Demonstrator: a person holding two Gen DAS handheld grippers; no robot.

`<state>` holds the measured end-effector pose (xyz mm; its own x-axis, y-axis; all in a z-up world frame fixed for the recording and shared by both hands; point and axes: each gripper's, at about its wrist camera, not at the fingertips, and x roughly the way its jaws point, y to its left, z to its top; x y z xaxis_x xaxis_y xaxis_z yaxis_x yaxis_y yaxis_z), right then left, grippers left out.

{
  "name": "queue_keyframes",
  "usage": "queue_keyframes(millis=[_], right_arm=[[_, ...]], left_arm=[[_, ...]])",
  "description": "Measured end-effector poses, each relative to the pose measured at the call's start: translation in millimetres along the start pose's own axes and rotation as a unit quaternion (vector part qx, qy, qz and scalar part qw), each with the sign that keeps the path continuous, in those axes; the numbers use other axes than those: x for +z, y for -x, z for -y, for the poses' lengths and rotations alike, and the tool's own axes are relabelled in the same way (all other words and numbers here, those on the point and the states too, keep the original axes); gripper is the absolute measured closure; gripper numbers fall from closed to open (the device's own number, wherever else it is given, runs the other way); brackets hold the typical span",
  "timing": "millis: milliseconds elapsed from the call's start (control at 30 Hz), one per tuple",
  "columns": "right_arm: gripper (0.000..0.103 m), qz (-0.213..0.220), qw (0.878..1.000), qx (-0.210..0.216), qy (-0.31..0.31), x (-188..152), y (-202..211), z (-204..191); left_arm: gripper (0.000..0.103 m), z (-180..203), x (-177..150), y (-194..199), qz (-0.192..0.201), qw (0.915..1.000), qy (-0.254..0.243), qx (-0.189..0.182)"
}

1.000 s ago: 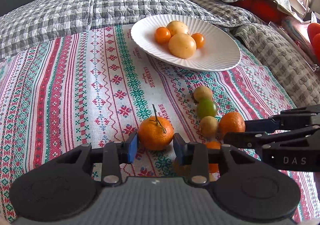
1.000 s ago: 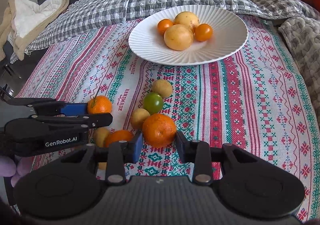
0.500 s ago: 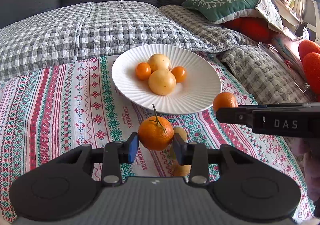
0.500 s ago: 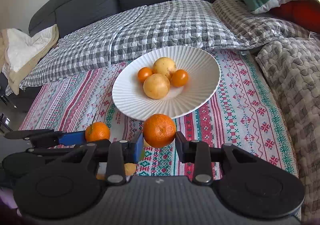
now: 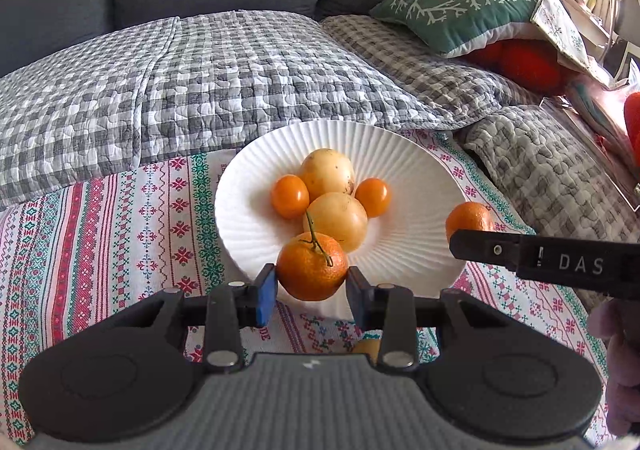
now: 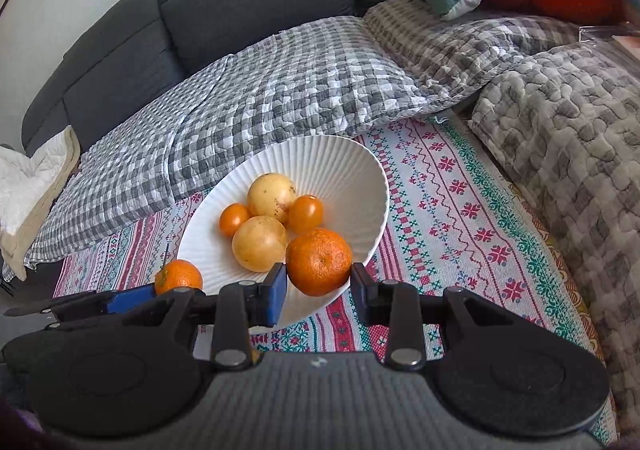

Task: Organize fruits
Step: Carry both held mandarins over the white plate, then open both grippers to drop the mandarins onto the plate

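While clamped sideways, stemmed mandarin (image 5: 312, 272) points its stalk upward.

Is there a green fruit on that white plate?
No, the white plate holds only two yellow fruits and two small orange tomatoes.

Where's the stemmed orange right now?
In the left-wrist view the stemmed orange is clamped in the left gripper, at the near edge of the white plate, just before the yellow fruit.
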<state>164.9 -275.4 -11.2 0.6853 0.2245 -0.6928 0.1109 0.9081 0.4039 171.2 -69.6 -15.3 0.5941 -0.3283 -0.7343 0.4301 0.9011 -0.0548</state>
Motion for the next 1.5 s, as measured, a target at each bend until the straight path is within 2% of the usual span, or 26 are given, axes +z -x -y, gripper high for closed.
queue_keyframes(millis=[100, 300, 433, 867, 1200, 1333, 1400, 1500], right_arm=[[0.072, 0.002, 1.000, -0.006, 0.020, -1.0, -6.7, -7.6], [0.072, 0.009, 0.996, -0.037, 0.084, -5.4, -20.2, -24.5], [0.072, 0.008, 0.996, -0.024, 0.082, -3.4, -27.6, -25.7], [0.072, -0.002, 0.996, -0.022, 0.085, 2.8, -51.3, -25.4], [0.070, -0.004, 0.997, -0.014, 0.074, 4.1, -52.9, -23.7], [0.062, 0.001, 0.997, -0.016, 0.073, 3.0, -44.2, -24.0], [0.056, 0.002, 0.997, -0.020, 0.074, 2.8, -39.3, -24.7], [0.045, 0.006, 0.997, -0.023, 0.075, 2.3, -29.8, -25.5]], left_arm=[[0.074, -2.5, 2.3, -8.8, -0.006, 1.0000, -0.003, 0.005], [0.073, -1.5, 5.2, -20.7, -0.003, 0.9990, -0.044, 0.010], [0.073, 1.5, 5.8, -27.0, -0.001, 0.9979, -0.064, 0.007], [0.073, 5.9, 6.8, -35.6, 0.000, 0.9940, -0.109, 0.010], [0.071, 6.0, 7.6, -35.2, -0.003, 0.9931, -0.117, 0.009], [0.061, 3.7, 8.0, -30.3, -0.004, 0.9941, -0.108, 0.011], [0.049, 3.3, 7.0, -25.4, -0.005, 0.9946, -0.103, 0.011], [0.037, 4.5, 3.7, -14.5, 0.002, 0.9942, -0.106, 0.016]])
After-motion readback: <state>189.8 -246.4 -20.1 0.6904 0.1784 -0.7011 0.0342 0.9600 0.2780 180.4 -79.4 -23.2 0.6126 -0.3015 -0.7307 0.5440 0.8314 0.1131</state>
